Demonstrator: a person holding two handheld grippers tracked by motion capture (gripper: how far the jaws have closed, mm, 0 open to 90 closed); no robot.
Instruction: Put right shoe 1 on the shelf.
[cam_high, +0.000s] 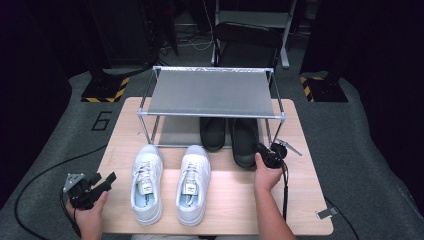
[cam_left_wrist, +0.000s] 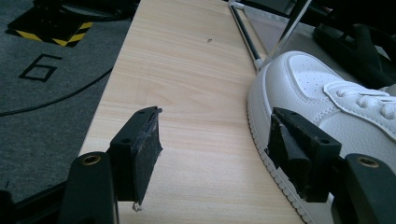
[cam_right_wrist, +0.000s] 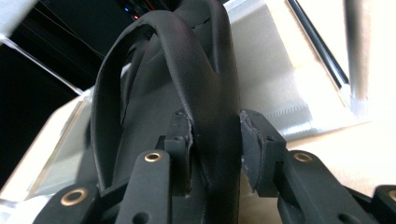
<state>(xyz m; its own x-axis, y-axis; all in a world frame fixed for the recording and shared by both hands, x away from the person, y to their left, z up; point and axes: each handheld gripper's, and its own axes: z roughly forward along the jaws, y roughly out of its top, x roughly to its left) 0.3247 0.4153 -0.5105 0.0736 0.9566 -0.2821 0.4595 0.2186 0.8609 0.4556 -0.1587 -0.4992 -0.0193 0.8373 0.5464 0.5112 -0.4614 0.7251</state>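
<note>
Grey carpet floor (cam_high: 360, 150), a black chair (cam_high: 247, 42) behind the wooden table (cam_high: 235, 200).

High view: a fixed camera above the near edge of the bench (cam_high: 235, 200), facing forward and down, far enough back to take in the whole top, the metal rack (cam_high: 212, 92) and the floor around. Left gripper view: mounted low on the left tongs (cam_left_wrist: 212, 149), looking along the bench surface at close range, with a white sneaker (cam_left_wrist: 322, 107) beside its right jaw; the sneaker appears in the high view too (cam_high: 147, 182). Right gripper view: on the right tongs (cam_right_wrist: 215, 154), pressed very close to a black slipper (cam_right_wrist: 187, 84), probably the right-hand one under the rack in the high view (cam_high: 244, 142).
</note>
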